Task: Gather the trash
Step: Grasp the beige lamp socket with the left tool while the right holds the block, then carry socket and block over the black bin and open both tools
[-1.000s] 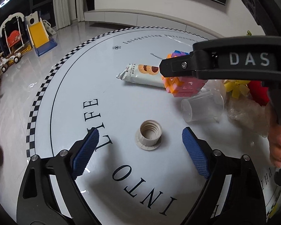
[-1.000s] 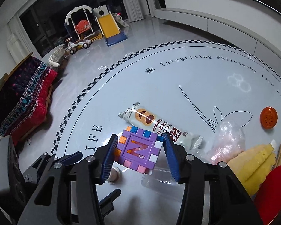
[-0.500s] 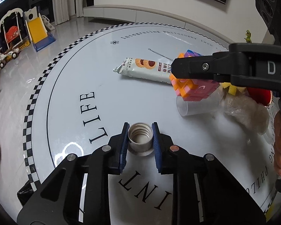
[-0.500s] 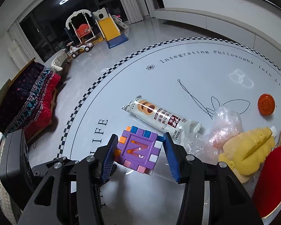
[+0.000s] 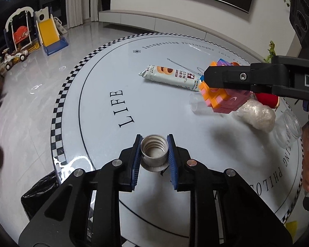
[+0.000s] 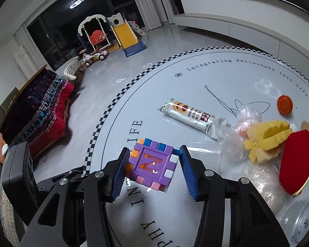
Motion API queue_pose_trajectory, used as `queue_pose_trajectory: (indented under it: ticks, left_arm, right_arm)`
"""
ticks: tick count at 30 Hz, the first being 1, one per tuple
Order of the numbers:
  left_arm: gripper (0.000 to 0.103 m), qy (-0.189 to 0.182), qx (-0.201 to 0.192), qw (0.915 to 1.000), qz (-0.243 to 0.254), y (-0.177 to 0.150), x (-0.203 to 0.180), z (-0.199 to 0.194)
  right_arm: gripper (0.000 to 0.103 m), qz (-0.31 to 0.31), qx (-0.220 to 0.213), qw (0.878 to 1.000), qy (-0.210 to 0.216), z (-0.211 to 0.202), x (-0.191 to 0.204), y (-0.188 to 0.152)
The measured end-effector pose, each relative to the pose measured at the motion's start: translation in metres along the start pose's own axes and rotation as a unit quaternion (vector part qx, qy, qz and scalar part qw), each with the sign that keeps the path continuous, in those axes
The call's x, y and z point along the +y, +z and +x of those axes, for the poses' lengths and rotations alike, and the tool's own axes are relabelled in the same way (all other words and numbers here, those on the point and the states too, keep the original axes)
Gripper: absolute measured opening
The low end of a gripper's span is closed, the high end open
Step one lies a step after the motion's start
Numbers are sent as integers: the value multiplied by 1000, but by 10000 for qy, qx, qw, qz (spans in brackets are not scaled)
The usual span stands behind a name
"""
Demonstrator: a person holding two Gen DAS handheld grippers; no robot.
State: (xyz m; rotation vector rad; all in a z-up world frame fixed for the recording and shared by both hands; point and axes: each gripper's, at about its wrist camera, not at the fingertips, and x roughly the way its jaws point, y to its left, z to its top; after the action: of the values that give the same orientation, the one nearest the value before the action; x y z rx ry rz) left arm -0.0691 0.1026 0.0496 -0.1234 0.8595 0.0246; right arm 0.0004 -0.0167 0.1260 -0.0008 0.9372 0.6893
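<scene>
two grips: our left gripper point(image 5: 154, 154) pinches the threaded cap point(image 5: 154, 153), right gripper point(image 6: 153, 165) pinches the foam cube point(image 6: 152, 163), both above the round table point(image 5: 105, 111).

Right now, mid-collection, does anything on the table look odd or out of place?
Yes: the right tool grips a colourful toy block cube, which looks like a toy rather than trash. A clear plastic cup lies tipped on its side on the table. The left tool holds a threaded cap, as expected.

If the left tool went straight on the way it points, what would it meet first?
Probably bare tabletop near the "LIFE" lettering. The left tool holds a threaded cap; nothing else lies directly ahead, though depth is uncertain.
</scene>
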Motion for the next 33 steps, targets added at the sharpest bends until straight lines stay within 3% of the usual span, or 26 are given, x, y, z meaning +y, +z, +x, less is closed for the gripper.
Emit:
queue_pose_trajectory:
  ticks: [11, 21, 33]
  left_arm:
    - [24, 267, -268, 9992, -146, -37, 25, -56]
    - [24, 760, -302, 9953, -511, -87, 72, -96]
    - [24, 1455, -276, 9793, -1380, -148, 138, -130]
  right_arm:
    - [51, -330, 52, 9992, 241, -12, 61, -32]
    - [51, -904, 298, 9936, 615, -5, 137, -67]
    - [51, -1478, 801, 9809, 980, 24, 208, -113]
